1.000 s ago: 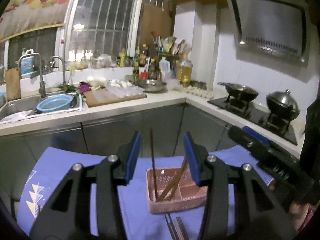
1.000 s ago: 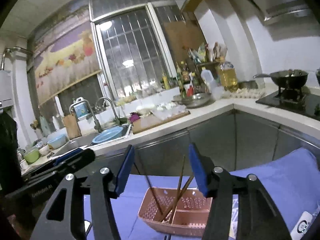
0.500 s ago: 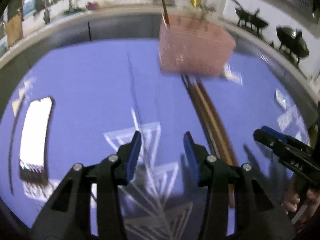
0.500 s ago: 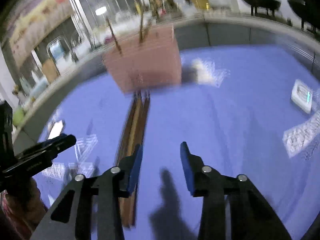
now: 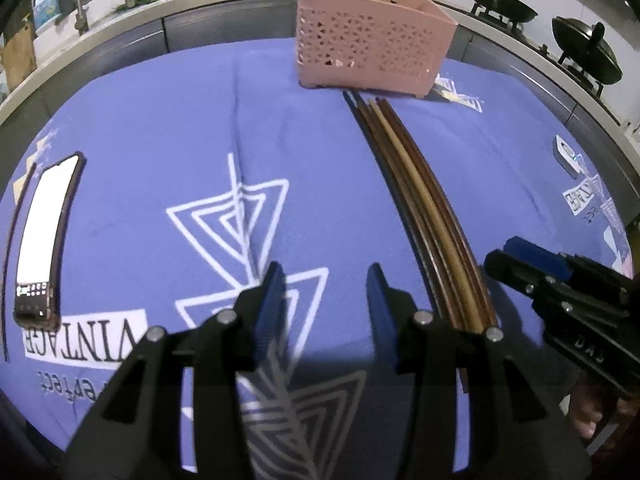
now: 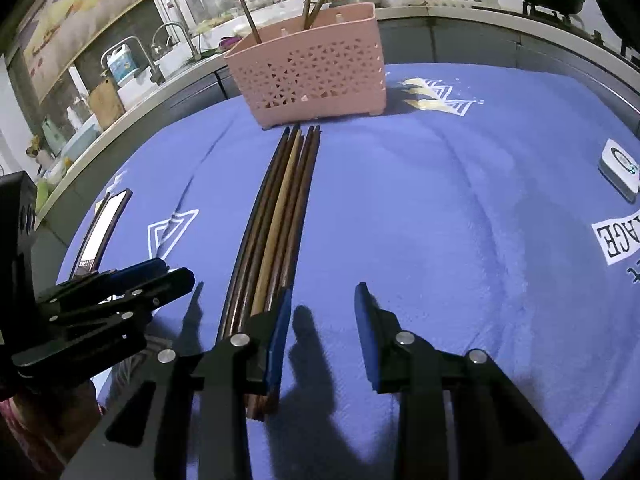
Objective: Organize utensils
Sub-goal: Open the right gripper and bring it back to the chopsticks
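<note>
Counter [image 6: 460, 208] under purple cloth is carrying a pink caddy [image 6: 316, 76] dead ahead of both tools, with a chopstick bundle [image 6: 276, 216] lying between them, running from the caddy's foot back under the right tool's left finger. Risk: sticks are lying tight together, so a pinch is likely catching several or rolling them apart. Right tool [image 6: 320, 320] and left tool [image 5: 326, 300] are both hanging spread wide, gripping nothing.
</note>
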Tool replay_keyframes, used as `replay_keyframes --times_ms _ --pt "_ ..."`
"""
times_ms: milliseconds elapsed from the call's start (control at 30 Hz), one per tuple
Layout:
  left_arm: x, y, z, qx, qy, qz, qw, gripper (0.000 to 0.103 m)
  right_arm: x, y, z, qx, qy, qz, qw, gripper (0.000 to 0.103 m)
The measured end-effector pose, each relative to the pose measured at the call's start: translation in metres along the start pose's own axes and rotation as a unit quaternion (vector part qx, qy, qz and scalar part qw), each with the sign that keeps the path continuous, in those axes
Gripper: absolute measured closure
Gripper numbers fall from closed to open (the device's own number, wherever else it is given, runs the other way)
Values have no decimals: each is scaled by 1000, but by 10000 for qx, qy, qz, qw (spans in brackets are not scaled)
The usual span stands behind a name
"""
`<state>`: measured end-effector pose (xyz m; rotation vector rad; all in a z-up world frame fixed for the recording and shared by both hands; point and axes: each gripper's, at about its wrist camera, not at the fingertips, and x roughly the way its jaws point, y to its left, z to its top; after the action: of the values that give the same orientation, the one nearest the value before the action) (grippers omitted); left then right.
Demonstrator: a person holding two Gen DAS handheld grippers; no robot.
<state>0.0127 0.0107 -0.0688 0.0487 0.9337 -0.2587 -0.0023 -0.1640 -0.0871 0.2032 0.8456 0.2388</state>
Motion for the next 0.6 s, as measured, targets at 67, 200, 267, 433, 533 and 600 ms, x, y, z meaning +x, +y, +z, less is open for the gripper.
replay_keyframes --times_ms 67,200,267,433,533,600 --pt "1 -1 1 11 -3 20 10000 61 0 2 0 -36 -4 -15 10000 70" --pt "1 -1 0 4 -10 19 10000 61 1 7 0 -181 -20 -93 9998 70" --pt "1 -1 0 -8 3 -2 10000 61 2 11 -1 -295 -44 -165 9994 70" --pt "-1 -7 8 4 1 -295 9996 61 2 20 -4 -622 -122 -365 9973 70" --pt "-3 -16 12 98 -43 -403 9991 61 3 28 -6 -920 -188 -551 9941 70" --pt "-3 -21 14 164 -65 -391 9991 61 4 33 -8 -1107 -233 -648 9915 70"
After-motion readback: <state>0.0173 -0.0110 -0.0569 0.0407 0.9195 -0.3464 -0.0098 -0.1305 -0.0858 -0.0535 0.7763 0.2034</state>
